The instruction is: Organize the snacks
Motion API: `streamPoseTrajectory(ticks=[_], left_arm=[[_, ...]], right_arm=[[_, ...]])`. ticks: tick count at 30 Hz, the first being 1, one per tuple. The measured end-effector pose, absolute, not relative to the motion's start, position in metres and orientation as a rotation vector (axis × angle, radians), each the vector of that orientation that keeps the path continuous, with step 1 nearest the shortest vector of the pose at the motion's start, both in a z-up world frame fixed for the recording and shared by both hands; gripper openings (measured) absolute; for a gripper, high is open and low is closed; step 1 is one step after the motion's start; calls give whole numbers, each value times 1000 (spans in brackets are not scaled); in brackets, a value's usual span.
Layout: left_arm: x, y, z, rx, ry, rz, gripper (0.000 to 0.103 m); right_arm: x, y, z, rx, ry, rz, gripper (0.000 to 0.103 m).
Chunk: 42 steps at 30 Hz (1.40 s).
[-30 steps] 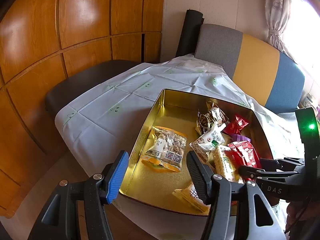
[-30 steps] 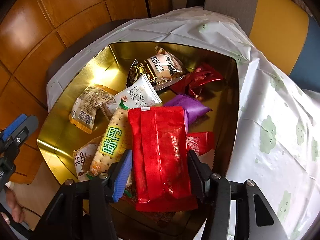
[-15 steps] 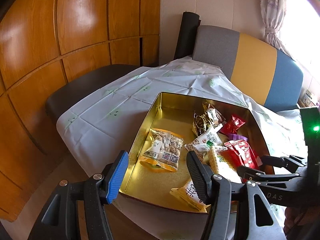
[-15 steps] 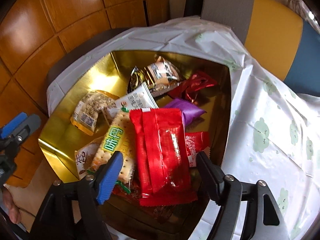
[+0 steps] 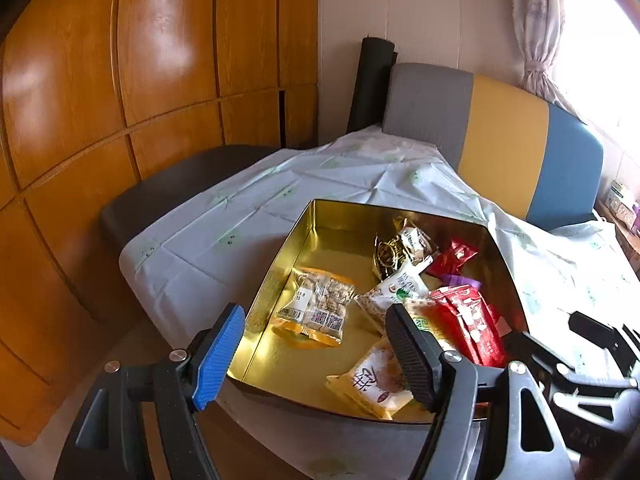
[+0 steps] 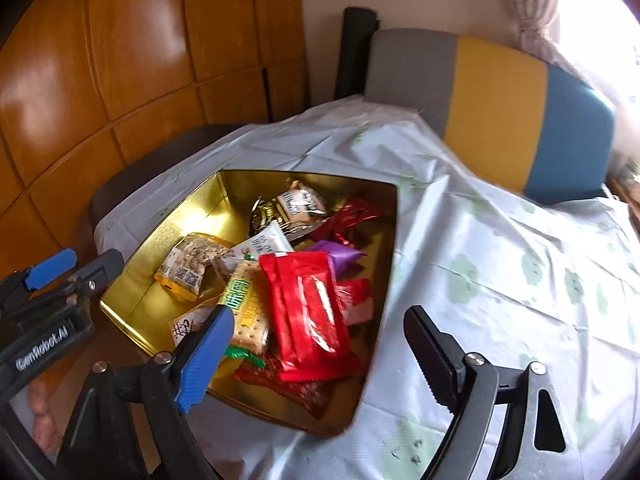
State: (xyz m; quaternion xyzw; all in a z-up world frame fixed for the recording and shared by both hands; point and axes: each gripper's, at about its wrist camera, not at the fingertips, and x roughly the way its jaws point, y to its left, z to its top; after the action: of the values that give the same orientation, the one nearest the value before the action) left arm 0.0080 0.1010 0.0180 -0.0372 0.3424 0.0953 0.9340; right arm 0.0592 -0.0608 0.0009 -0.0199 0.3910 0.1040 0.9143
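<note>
My right tool (image 6: pixel 316 356) hangs above the near right corner of the shallow gold metal tin (image 6: pixel 168 240), its jaws having just spread wide, with nothing gripped between them; the long glossy red foil packet (image 6: pixel 310 312) lies free below, on top of the other wrapped snacks. My left tool (image 5: pixel 316 352) hovers at the tin's near left edge, its jaws also just opened wide and empty. The snacks crowd the tin's right half, likely so each is dropped within easy reach of the right tool, while a clear bag of nut brittle with an orange edge (image 5: pixel 316 308) lies alone on the bare gold floor at the left. That left half offers the most open room. The tin's upright walls are what a low tool might catch. The pale cloud-printed cloth on the tabletop (image 6: pixel 500 280) spreads bare to the right.
</note>
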Motion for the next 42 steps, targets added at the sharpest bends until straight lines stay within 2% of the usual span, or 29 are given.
streamPoseTrajectory(ticks=[8,42], left_arm=[[1,79,24,3,654,168,74],[-4,78,28,-17,626,181,74]], right_arm=[[46,-76,9,-13,755,158,91],[41,-78,9,-13,735,150,92]])
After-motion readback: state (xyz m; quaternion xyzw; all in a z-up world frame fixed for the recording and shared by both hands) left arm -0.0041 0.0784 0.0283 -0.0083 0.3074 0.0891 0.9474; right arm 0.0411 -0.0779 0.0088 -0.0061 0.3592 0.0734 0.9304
